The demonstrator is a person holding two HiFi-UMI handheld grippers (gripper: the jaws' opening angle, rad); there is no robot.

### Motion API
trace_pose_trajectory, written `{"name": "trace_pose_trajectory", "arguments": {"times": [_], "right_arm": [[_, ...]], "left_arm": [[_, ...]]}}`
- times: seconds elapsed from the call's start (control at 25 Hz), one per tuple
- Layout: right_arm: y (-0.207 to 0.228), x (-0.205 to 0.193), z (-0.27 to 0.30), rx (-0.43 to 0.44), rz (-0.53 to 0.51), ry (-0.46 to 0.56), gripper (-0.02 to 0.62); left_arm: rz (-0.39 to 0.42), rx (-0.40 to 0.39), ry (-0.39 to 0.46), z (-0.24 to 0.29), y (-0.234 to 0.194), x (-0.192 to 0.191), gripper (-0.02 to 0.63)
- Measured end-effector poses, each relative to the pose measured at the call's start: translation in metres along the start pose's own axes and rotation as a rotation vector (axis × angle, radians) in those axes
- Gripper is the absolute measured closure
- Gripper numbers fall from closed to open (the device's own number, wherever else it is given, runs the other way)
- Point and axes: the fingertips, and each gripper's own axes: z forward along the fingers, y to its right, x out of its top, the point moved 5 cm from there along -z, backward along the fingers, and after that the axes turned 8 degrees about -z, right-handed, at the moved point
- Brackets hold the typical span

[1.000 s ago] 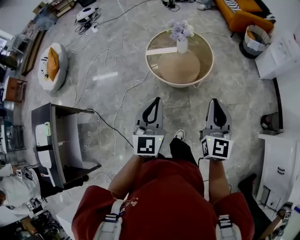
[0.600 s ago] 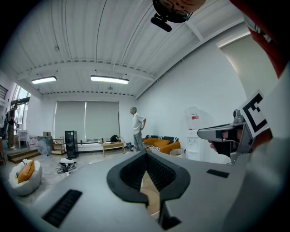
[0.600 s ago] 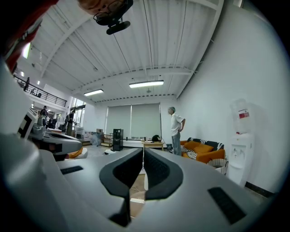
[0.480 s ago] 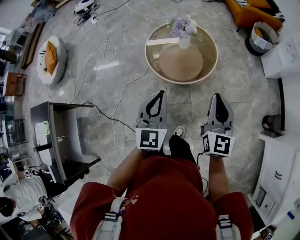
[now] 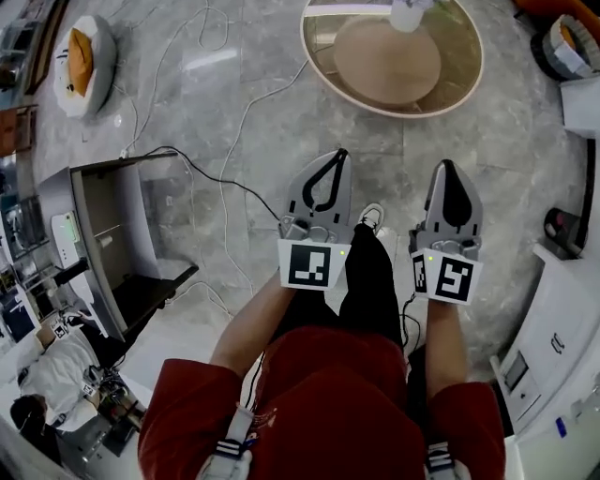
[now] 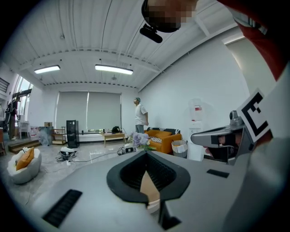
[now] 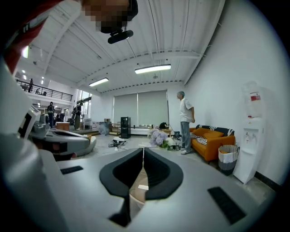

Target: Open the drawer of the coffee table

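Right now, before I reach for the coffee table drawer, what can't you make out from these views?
The drawer: no view shows one; the head view sees the coffee table from above, cut off by the top edge.
The vase: only its base shows in the head view, cut by the top edge.
The table's sides: mostly hidden behind the left gripper and right gripper in their own views; only the flowers show above.

The coffee table (image 5: pixel 461 66) lies ahead on the floor, beyond both grippers. The left gripper (image 5: pixel 338 155) and right gripper (image 5: pixel 448 167) sit side by side, apart, with a shoe (image 5: pixel 372 217) between them lower down. A vase (image 5: pixel 410 13) stands on the table's far side. A cabinet (image 5: pixel 94 216) stands left of the grippers, with cables (image 5: pixel 225 159) trailing between it and the table. A cushion seat (image 5: pixel 80 52) lies beyond the cabinet — a basket (image 5: pixel 565 47) right of the table
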Motion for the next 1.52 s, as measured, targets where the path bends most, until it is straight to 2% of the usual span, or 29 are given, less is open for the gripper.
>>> {"name": "trace_pose_trajectory", "arguments": {"times": [0.08,0.2,0.32,0.48,0.72,0.84,0.92,1.0,1.16,1.32,1.52], "right_arm": [[-0.018,-0.030,0.012,0.017,0.008,-0.019,0.572],[-0.049,-0.088,0.022,0.037,0.011,-0.025,0.572],[-0.071,-0.163,0.043,0.040,-0.009,-0.022,0.572],[-0.080,-0.267,0.074,0.029,-0.036,-0.020,0.572],[-0.089,-0.420,0.106,-0.006,-0.062,0.013,0.572],[-0.097,-0.479,0.123,-0.014,-0.070,0.048,0.572],[-0.103,-0.514,0.134,-0.014,-0.086,0.071,0.572],[-0.106,-0.544,0.144,-0.013,-0.095,0.088,0.572],[-0.113,-0.587,0.153,-0.025,-0.061,0.103,0.572],[-0.108,-0.611,0.152,-0.049,-0.028,0.102,0.572],[-0.100,-0.632,0.144,-0.031,-0.042,0.073,0.572]], "left_arm": [[0.002,-0.009,0.014,0.016,-0.013,-0.037,0.592],[0.069,-0.038,0.122,0.031,-0.032,-0.096,0.592],[0.079,-0.043,0.117,0.050,-0.054,-0.170,0.592],[0.102,-0.016,0.144,0.093,-0.079,-0.272,0.592],[0.128,0.011,0.229,0.153,-0.115,-0.409,0.592],[0.162,0.011,0.255,0.179,-0.128,-0.469,0.592],[0.146,0.008,0.266,0.194,-0.134,-0.505,0.592],[0.119,0.009,0.253,0.207,-0.138,-0.537,0.592],[0.044,0.023,0.163,0.223,-0.142,-0.588,0.592],[0.028,0.024,0.141,0.228,-0.141,-0.608,0.592],[0.004,0.045,0.083,0.241,-0.134,-0.636,0.592]]}}
